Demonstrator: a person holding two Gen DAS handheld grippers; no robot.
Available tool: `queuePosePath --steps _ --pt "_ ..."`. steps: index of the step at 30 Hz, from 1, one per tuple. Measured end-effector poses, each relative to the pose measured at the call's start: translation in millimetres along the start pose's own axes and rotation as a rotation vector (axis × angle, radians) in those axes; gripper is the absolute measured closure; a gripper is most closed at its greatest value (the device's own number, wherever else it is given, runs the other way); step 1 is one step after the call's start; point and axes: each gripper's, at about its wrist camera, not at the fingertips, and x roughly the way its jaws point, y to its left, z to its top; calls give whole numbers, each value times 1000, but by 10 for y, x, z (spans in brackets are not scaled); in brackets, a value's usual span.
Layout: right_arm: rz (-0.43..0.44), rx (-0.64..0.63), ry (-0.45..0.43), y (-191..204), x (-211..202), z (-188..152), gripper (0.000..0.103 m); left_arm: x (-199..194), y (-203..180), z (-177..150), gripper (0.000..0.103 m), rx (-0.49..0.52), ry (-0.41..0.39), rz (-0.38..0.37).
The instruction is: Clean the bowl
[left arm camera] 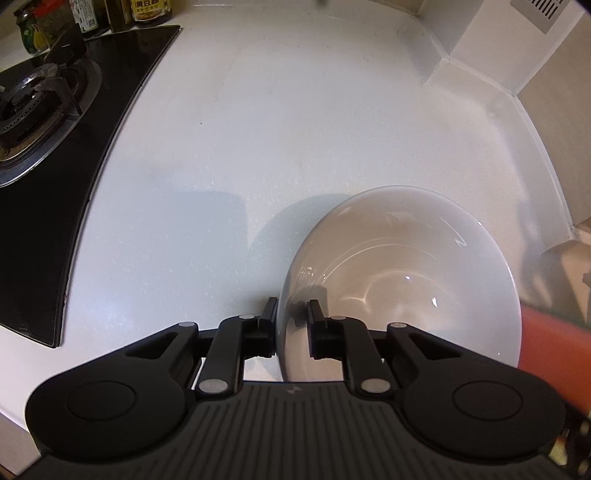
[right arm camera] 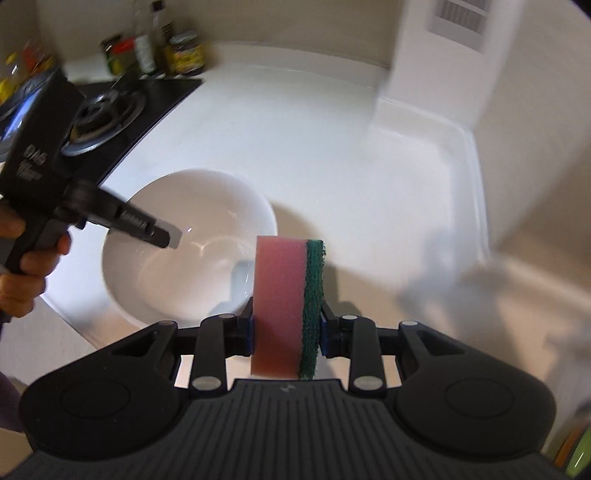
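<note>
A white bowl [left arm camera: 399,273] rests on the white counter, also seen in the right wrist view [right arm camera: 184,254]. My left gripper [left arm camera: 291,314] is shut on the bowl's near-left rim, one finger outside and one inside; it also shows in the right wrist view [right arm camera: 162,238]. My right gripper [right arm camera: 286,325] is shut on a pink sponge with a green scouring side [right arm camera: 284,306], held upright just right of the bowl's rim. The sponge shows blurred at the right edge of the left wrist view [left arm camera: 550,339].
A black gas hob [left arm camera: 48,147] lies left of the bowl, with jars and bottles [left arm camera: 110,16] behind it. A white backsplash and tiled wall corner [left arm camera: 480,66] bound the counter [left arm camera: 258,129] at the back right.
</note>
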Motion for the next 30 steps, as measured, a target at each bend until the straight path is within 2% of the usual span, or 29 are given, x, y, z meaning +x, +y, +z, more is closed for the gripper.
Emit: queuePosePath --steps 7,10,14,17,23,25,27,30 --pt "-23 149 -61 237 -217 -423 76 5 -87 -58 85 -1 -14 24" --pt "-44 187 -91 247 -281 -502 76 9 -194 -75 85 52 -14 36" --pt "-106 198 -139 139 -195 -408 76 24 -338 -75 82 144 6 24" --pt "-119 181 -158 27 -111 -277 76 36 -430 -51 78 204 19 19" --pt "-121 135 -167 -165 64 -17 76 -11 -371 39 76 238 56 -51" --pt "-120 153 -179 -200 40 -28 76 -57 -311 97 78 241 44 -63" --pt "-107 178 -184 -223 5 -94 76 -144 -260 203 81 239 -10 -33" --pt "-83 219 -179 -236 -2 -209 76 -184 -276 371 81 275 -39 -34"
